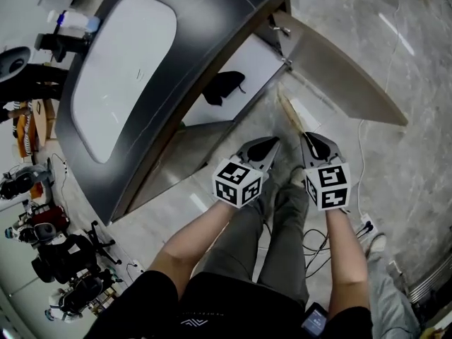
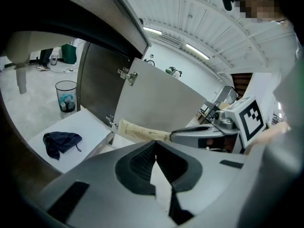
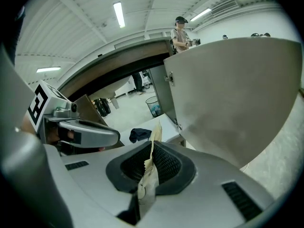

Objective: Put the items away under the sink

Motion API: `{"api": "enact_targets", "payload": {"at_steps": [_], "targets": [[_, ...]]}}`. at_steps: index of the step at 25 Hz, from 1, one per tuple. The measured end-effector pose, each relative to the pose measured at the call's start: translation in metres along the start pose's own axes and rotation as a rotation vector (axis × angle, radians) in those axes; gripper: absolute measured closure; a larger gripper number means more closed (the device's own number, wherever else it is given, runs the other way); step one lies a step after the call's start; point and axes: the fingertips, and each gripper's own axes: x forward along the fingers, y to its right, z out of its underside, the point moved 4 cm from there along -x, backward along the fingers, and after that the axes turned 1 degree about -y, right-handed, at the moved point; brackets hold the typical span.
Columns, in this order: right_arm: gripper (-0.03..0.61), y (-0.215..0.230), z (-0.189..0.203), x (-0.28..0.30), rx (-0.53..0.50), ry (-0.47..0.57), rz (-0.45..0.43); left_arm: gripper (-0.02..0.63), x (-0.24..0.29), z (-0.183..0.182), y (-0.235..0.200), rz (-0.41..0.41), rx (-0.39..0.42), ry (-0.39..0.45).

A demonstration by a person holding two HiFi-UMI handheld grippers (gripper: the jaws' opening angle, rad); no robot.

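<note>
Under the dark sink counter [image 1: 152, 129] the cabinet stands with its door [image 1: 339, 69] swung wide. A dark cloth [image 1: 224, 87] lies on the white cabinet floor [image 1: 258, 66]. My right gripper [image 1: 308, 138] is shut on the tail of a cream tube [image 1: 292, 113] that points toward the cabinet opening. In the right gripper view the tube [image 3: 151, 167] stands pinched between the jaws, with the cloth [image 3: 140, 134] beyond it. My left gripper [image 1: 272, 143] hovers beside the right one, jaws shut and empty. The left gripper view shows the tube [image 2: 142, 133] held out before the door [image 2: 156, 103].
A bin [image 2: 65, 95] stands on the floor behind the cabinet. The white basin [image 1: 123, 73] fills the counter top. Cables [image 1: 318, 242] trail on the marble floor by the person's legs. A person [image 3: 180, 34] stands far behind the counter. Equipment [image 1: 63, 260] clutters the lower left.
</note>
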Motion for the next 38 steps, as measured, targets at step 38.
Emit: {"api": "enact_targets", "payload": {"at_steps": [38], "targets": [[0.538, 0.031, 0.057, 0.153, -0.026, 0.050, 0.000, 0.604, 0.073, 0.056, -0.146, -0.152, -0.099, 0.119]]}}
